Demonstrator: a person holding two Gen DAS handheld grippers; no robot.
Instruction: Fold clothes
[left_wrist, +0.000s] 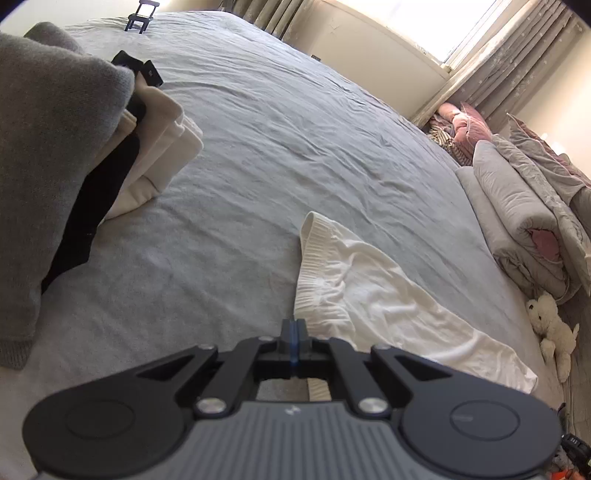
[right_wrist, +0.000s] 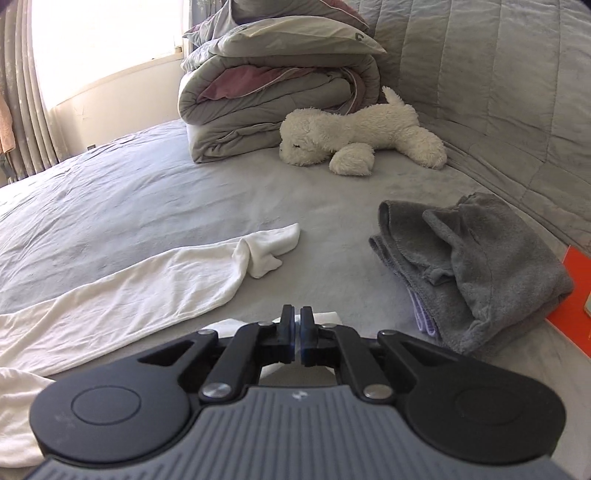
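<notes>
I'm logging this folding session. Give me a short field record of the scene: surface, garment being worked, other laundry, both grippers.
surface: grey bed
garment: white garment spread flat, ribbed hem toward the left gripper
stack: folded clothes, far left in the left view
towel: grey towel, crumpled, right of the garment
toy: plush dog by the rolled duvet
left gripper: shut at the ribbed hem
right gripper: shut, white cloth under its tips

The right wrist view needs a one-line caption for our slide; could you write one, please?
Shut right gripper over a white garment on the grey bed, grey towel and plush dog beyond.
</notes>
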